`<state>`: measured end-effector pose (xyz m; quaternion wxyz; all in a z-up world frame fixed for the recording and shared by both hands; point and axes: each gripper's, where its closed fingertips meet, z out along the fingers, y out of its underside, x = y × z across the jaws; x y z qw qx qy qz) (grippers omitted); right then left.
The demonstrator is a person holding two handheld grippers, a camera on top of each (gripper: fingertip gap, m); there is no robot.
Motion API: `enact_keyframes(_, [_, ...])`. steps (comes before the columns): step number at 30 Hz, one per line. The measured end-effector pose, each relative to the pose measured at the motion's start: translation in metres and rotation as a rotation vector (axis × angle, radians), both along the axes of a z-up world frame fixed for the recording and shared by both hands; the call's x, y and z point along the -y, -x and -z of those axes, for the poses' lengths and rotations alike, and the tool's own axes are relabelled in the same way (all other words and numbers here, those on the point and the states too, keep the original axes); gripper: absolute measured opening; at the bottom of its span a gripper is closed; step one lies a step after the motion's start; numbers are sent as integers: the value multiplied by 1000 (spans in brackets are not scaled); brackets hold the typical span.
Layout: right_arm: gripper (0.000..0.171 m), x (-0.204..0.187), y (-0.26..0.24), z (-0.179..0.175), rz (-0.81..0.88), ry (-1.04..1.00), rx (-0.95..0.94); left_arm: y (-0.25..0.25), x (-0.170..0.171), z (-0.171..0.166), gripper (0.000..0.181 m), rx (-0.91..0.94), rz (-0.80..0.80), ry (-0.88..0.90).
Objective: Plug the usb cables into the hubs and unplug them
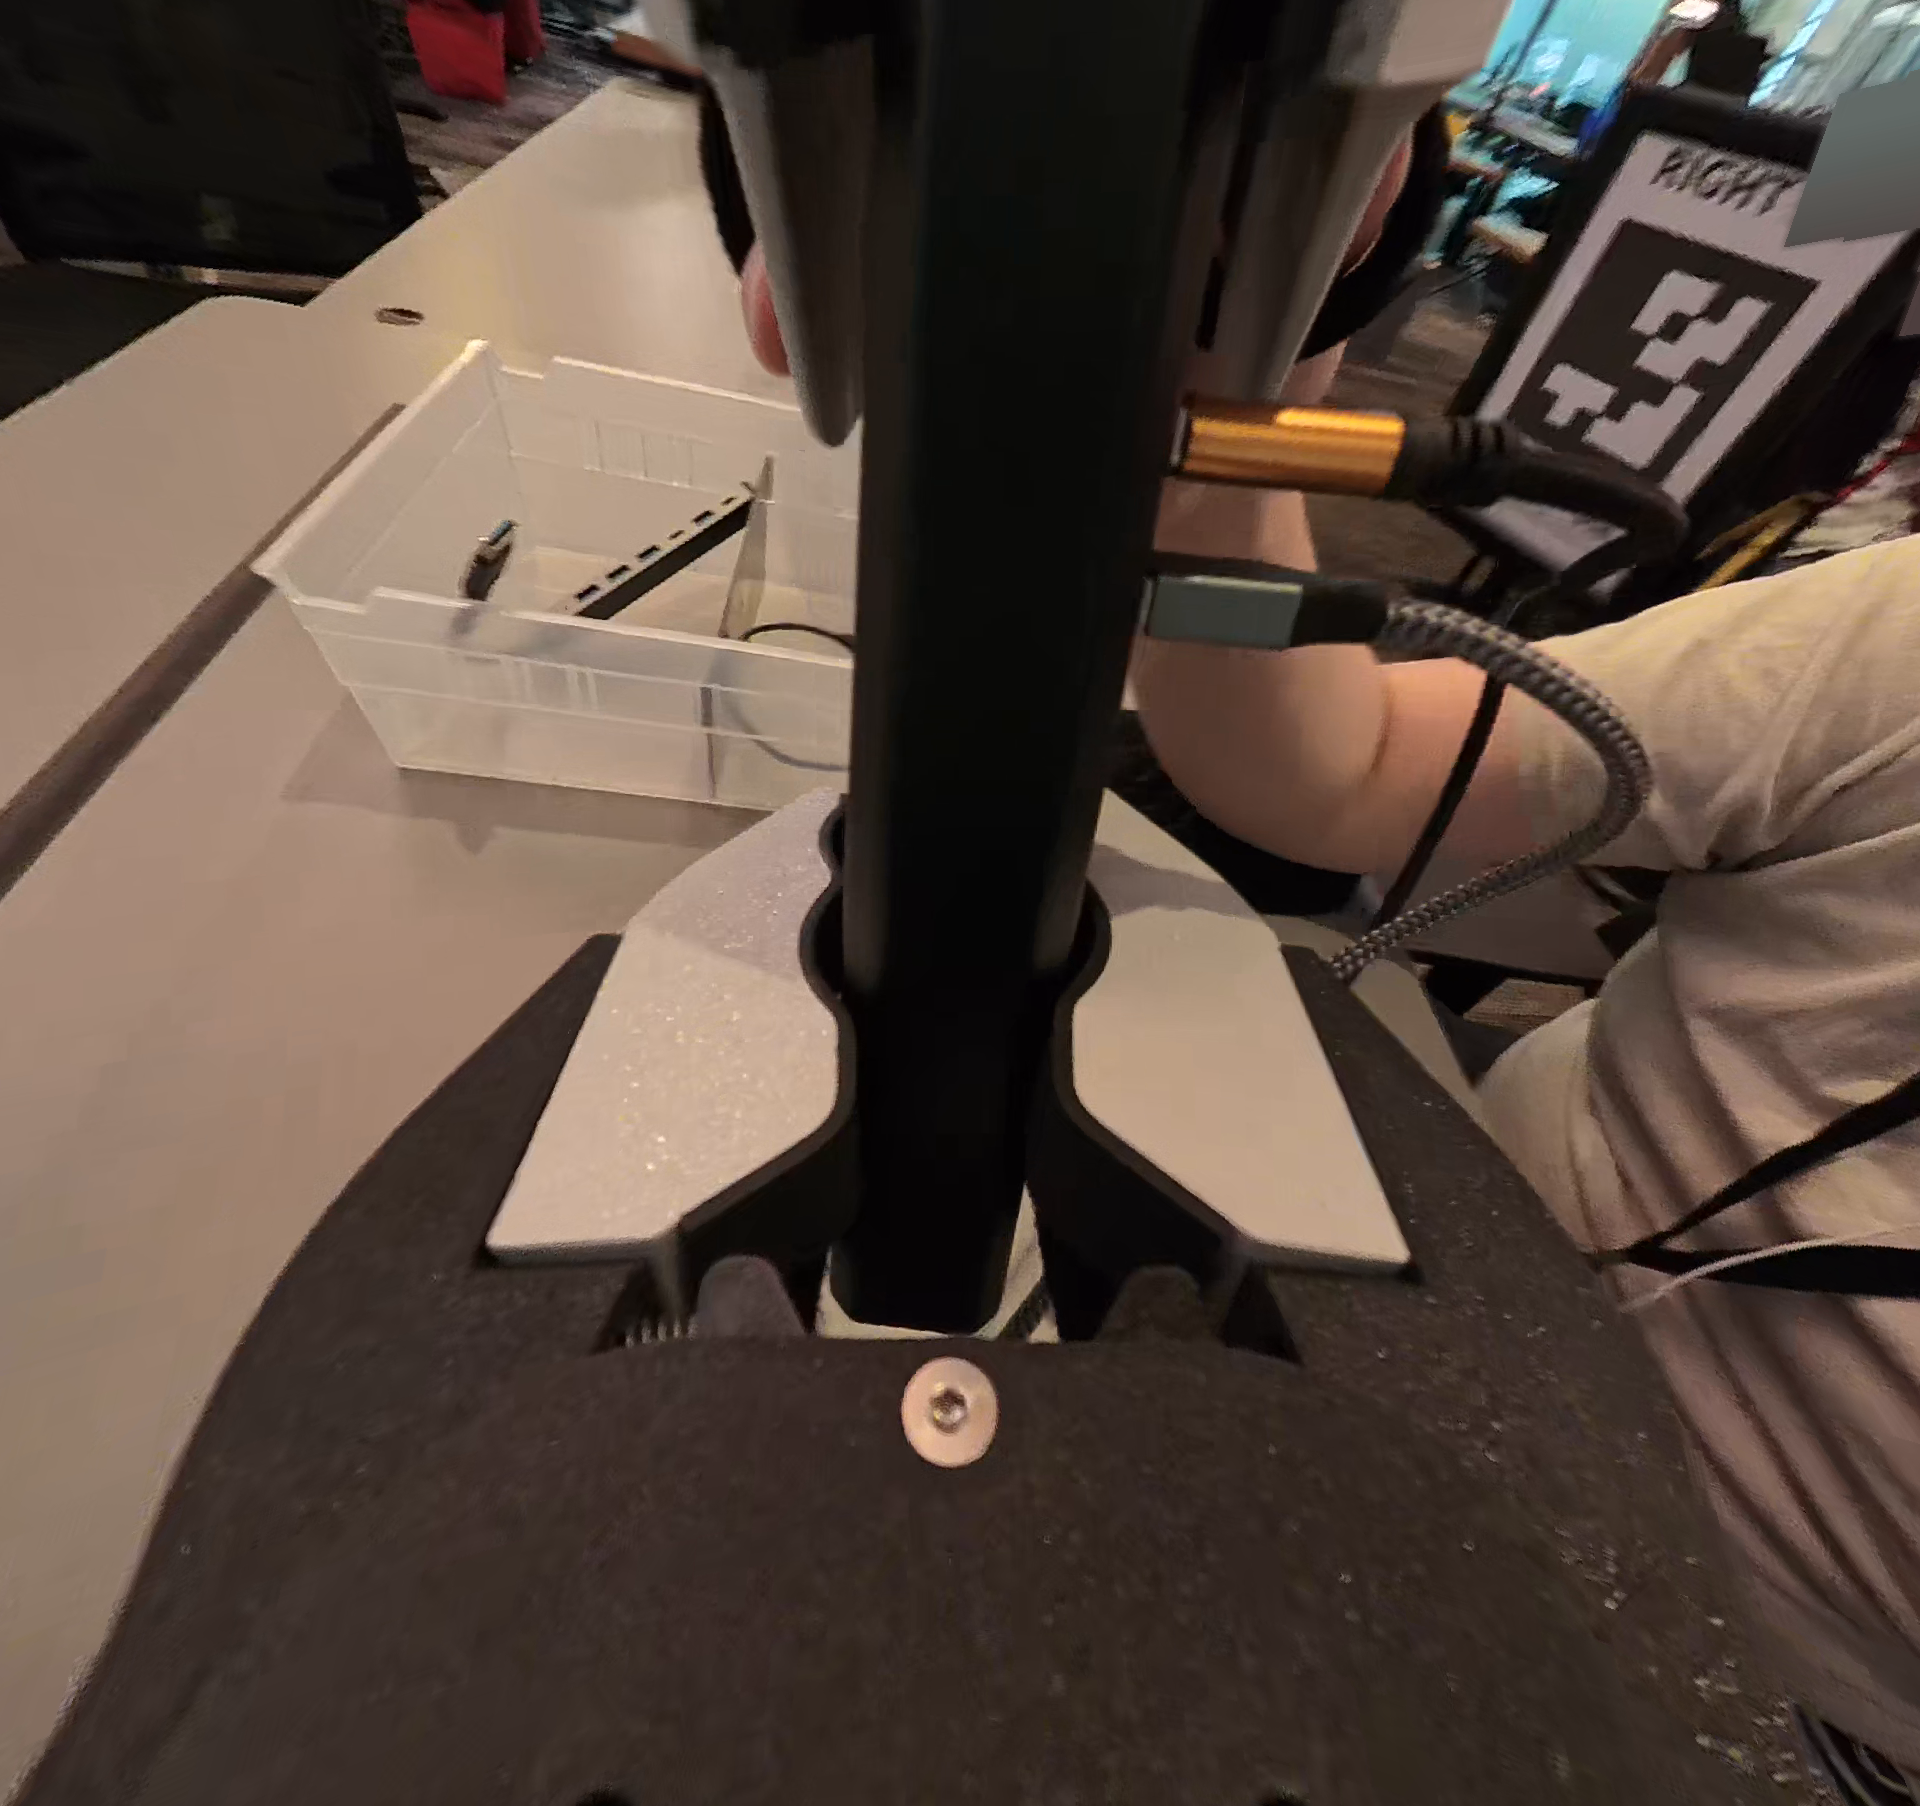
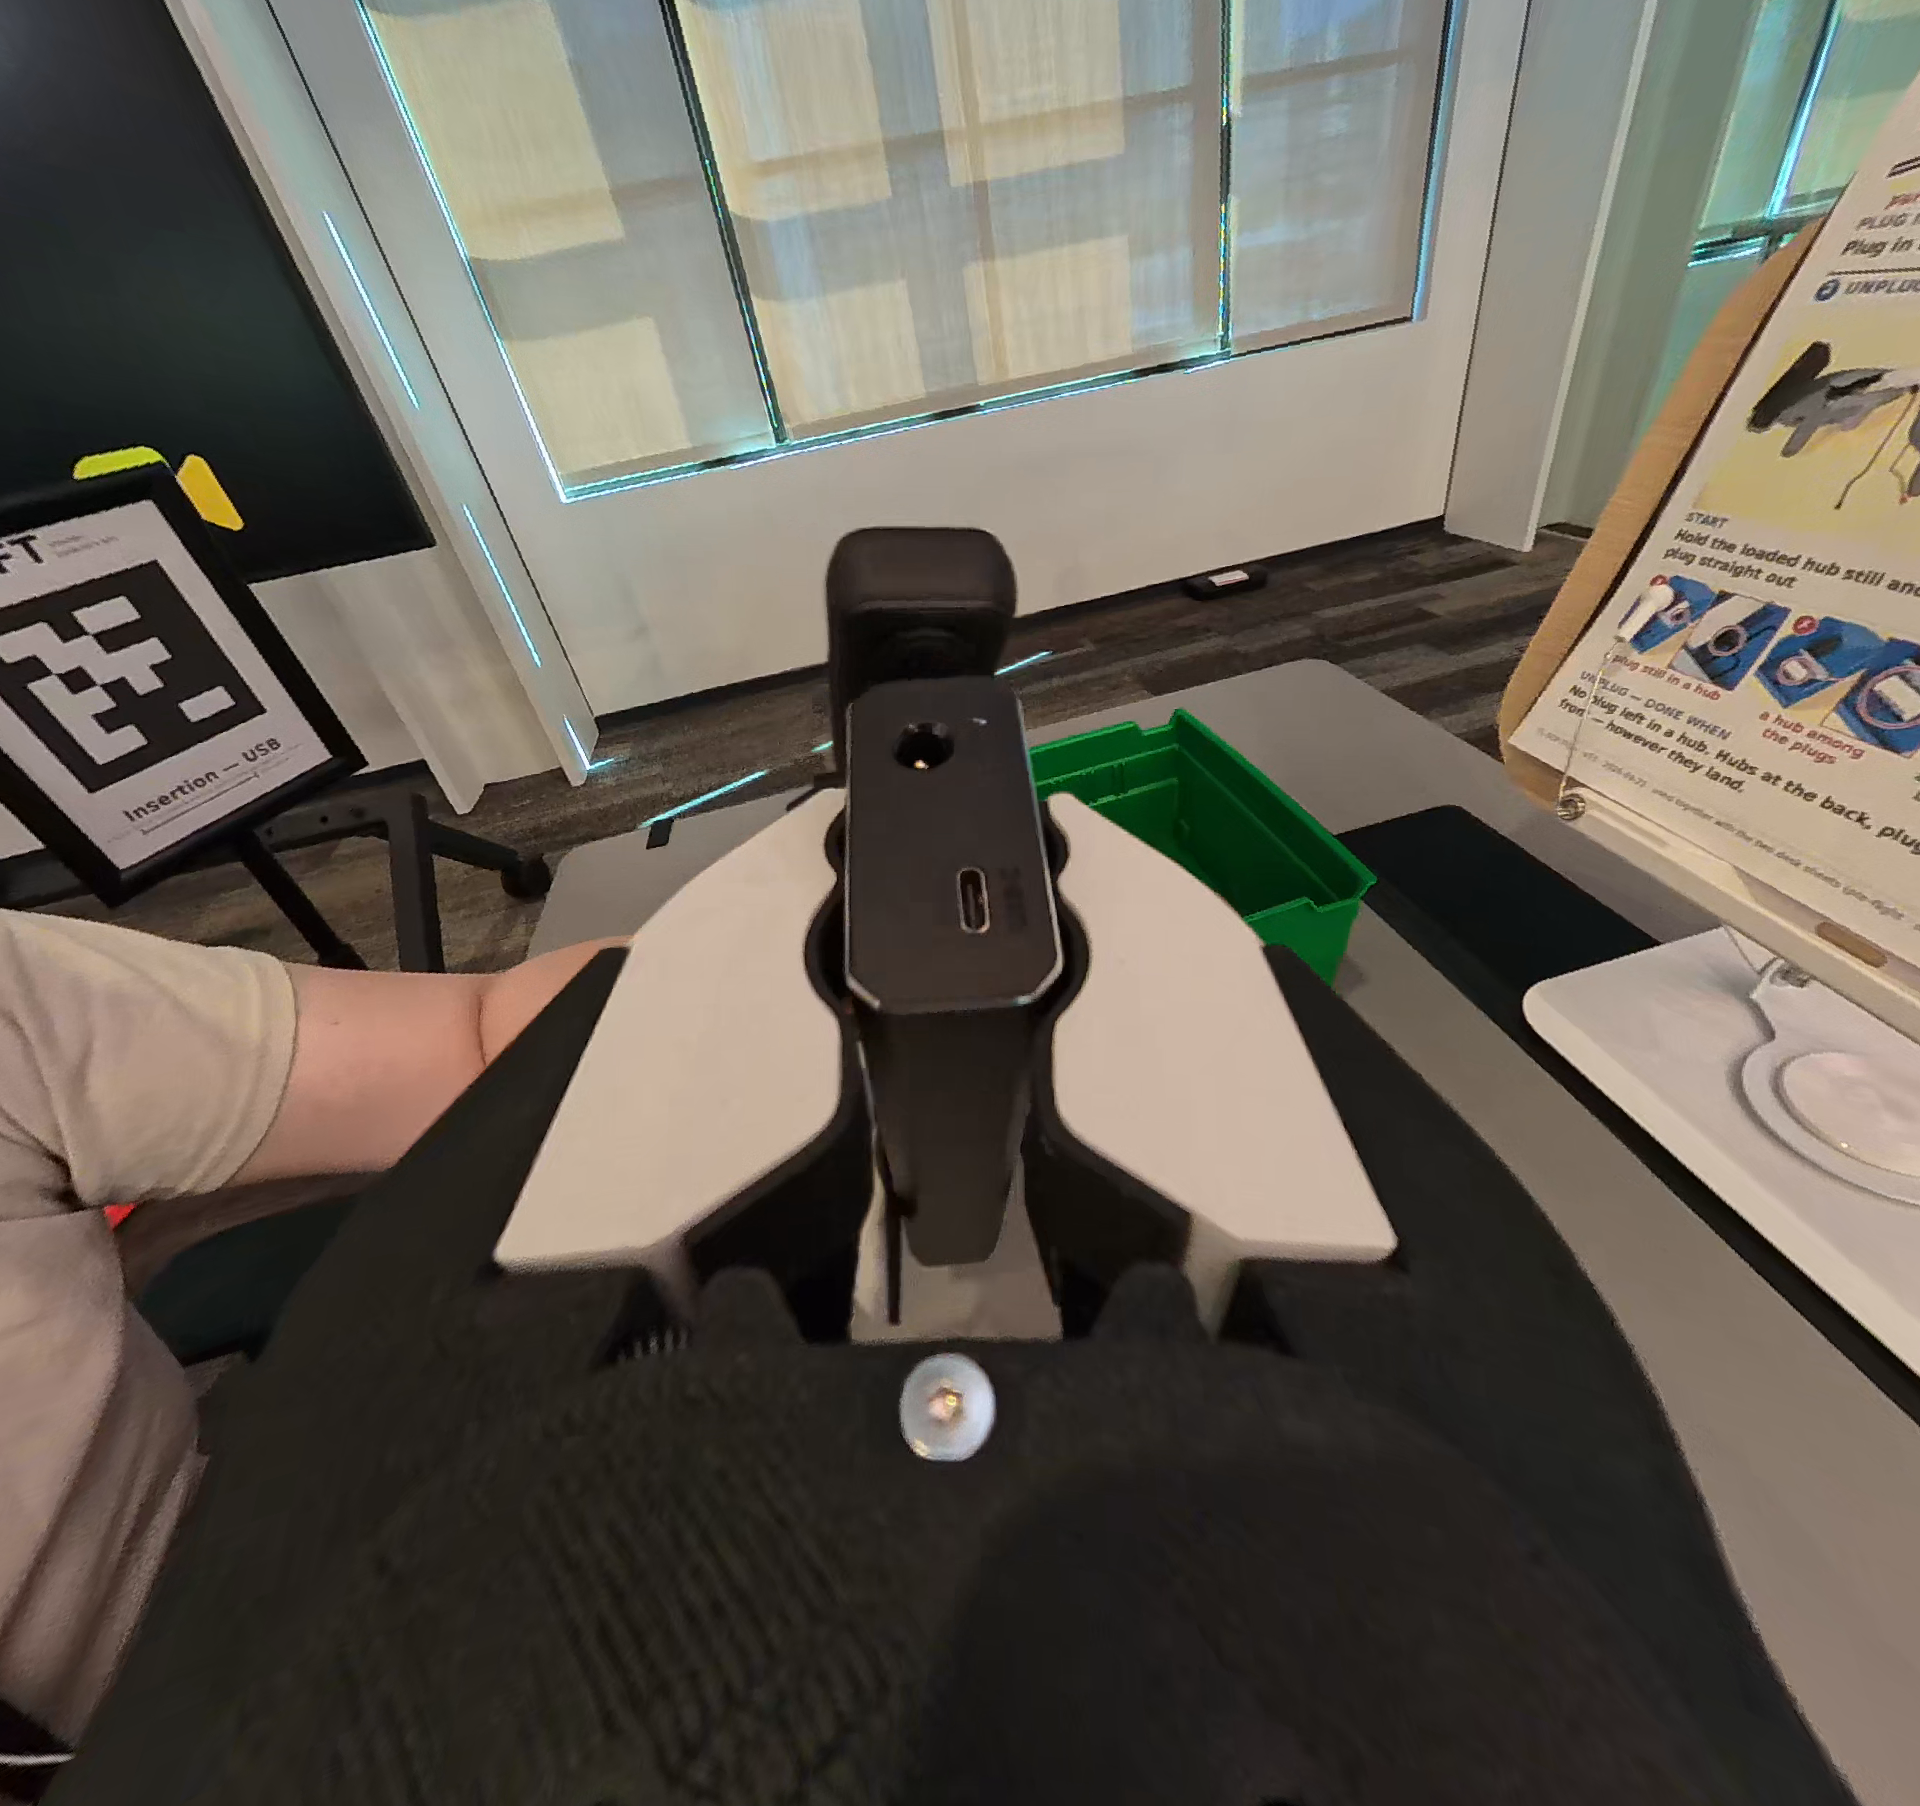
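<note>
Beige table (image 1: pixel 208 925) | clear bin (image 1: pixel 582 676) behind hub (image 1: pixel 977 613) | green bin (image 2: pixel 1205 821) beside

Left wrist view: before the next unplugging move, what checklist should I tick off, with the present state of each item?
1. Left tongs shut on the black hub: ok.
2. Right tongs shut on the same hub: ok.
3. Gold plug seated in the hub's side: ok.
4. Grey plug seated below it: ok.
5. One pair of tongs free to pull a plug: not ok, both hold the hub.
6. Braided cable free of snags: cannot tell.
</note>
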<state>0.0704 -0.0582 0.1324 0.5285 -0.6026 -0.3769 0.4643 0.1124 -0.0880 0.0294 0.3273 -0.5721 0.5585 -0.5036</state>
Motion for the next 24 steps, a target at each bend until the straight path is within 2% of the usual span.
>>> enact_keyframes(4, [31, 5, 2, 1, -6, -14, 34, -2, 4, 3, 34, -5, 14, -26])
enact_keyframes(7, [33, 8, 0, -6, -8, -16, -7, -3, 10, -7, 33, 49, 32, -12])
enact_keyframes(9, [60, 7, -2, -9, 18, -43, -4, -4, 15, -13, 33, 88, 57, 36])
enact_keyframes(11, [62, 9, -6, -16, 38, -100, -14, -4, 18, -21, 32, 137, 75, 81])
enact_keyframes(14, [61, 9, -23, -43, 99, -178, -173, 5, 17, -37, 32, 209, 95, 139])
enact_keyframes(18, [44, -4, -67, -70, 240, -248, -479, 34, 8, -67, 32, 272, 38, 78])
enact_keyframes(20, [43, -20, -68, -56, 289, -242, -477, 53, 5, -85, 31, 297, -5, 42])
enact_keyframes(22, [44, -33, -40, -25, 247, -194, -330, 71, 4, -100, 31, 302, -55, 18])
enact_keyframes(24, [50, -30, -1, 4, 154, -178, -186, 84, 7, -111, 31, 306, -81, -1])
